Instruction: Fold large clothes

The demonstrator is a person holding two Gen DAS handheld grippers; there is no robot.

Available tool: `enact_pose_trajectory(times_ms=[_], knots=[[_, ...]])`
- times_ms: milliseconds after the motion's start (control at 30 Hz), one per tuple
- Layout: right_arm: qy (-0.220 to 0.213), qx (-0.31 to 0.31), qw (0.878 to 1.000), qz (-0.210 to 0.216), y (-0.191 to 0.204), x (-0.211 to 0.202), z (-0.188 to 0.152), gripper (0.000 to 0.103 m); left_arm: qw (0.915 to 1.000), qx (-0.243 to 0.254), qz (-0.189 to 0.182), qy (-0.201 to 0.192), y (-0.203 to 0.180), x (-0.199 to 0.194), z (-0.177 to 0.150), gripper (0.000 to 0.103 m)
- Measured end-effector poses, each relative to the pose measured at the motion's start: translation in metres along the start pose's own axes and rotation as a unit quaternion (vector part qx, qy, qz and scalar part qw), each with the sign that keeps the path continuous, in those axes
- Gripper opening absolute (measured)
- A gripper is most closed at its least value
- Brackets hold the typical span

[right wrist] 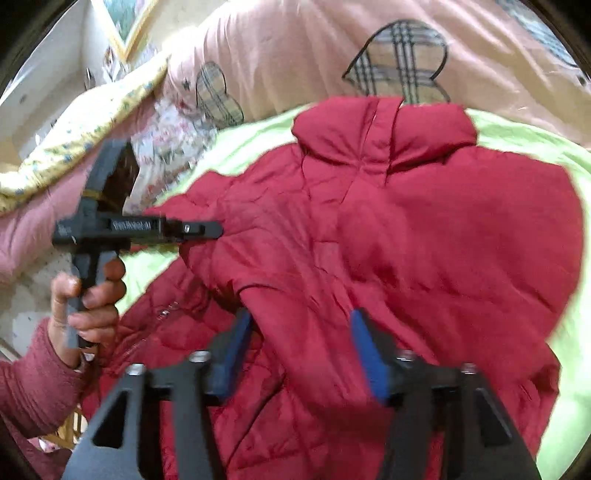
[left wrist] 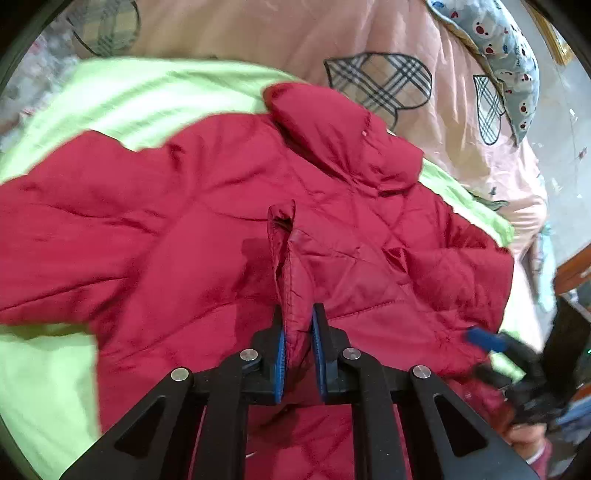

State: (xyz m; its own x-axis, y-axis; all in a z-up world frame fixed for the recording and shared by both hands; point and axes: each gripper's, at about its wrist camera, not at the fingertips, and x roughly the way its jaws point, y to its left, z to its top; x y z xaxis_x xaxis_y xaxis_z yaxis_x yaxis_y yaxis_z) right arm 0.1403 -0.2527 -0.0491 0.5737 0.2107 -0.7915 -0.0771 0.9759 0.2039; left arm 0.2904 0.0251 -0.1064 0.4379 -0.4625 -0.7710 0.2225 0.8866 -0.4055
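Observation:
A red quilted jacket (left wrist: 221,206) lies spread on a lime-green sheet (left wrist: 140,92), its collar (left wrist: 332,129) toward the far side. My left gripper (left wrist: 298,325) is shut on a raised fold of the jacket's edge. It also shows from the side in the right wrist view (right wrist: 218,229), held by a hand (right wrist: 88,295). My right gripper (right wrist: 301,321) is open, its blue pads astride a hump of the jacket (right wrist: 406,221) without pinching it. It shows blurred at the jacket's right edge in the left wrist view (left wrist: 484,338).
A pink quilt with plaid hearts (left wrist: 376,81) lies behind the jacket. A blue patterned pillow (left wrist: 506,55) is at the far right. A yellow floral blanket (right wrist: 74,140) and a framed picture (right wrist: 125,22) are at the left. A wooden edge (left wrist: 572,269) stands at the right.

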Motion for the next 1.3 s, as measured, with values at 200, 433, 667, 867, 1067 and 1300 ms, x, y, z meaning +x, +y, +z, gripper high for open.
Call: enact_pose_trajectory(times_ms=[200,433,667,867,1067,1300], knots=[[-0.075,0.060,0.994,-0.047,-0.029,-0.045,-0.001,0.065,0.9973,-0.028,0.044,-0.052,0.027,-0.026,-0.010,0.011],[-0.073,0.078,0.987,-0.120,-0.048,-0.035,0.021,0.066,0.9961,-0.050,0.051,-0.052,0.043,-0.026,-0.008,0.012],[0.007,0.098,0.977,-0.188,-0.081,0.026,0.019,0.064,0.9954,-0.023,0.073,-0.057,0.034,-0.046,-0.015,0.022],[0.015,0.091,0.972,-0.218,-0.082,0.040,0.012,0.066,0.9916,0.005,0.062,-0.113,0.005,-0.088,-0.010,0.025],[0.011,0.087,0.970,-0.226,-0.081,0.039,0.010,0.066,0.9937,0.063,0.068,-0.063,-0.041,-0.029,-0.012,0.027],[0.010,0.096,0.969,-0.229,-0.074,0.031,0.013,0.066,0.9938,0.045,0.101,0.009,-0.018,0.033,-0.016,0.027]])
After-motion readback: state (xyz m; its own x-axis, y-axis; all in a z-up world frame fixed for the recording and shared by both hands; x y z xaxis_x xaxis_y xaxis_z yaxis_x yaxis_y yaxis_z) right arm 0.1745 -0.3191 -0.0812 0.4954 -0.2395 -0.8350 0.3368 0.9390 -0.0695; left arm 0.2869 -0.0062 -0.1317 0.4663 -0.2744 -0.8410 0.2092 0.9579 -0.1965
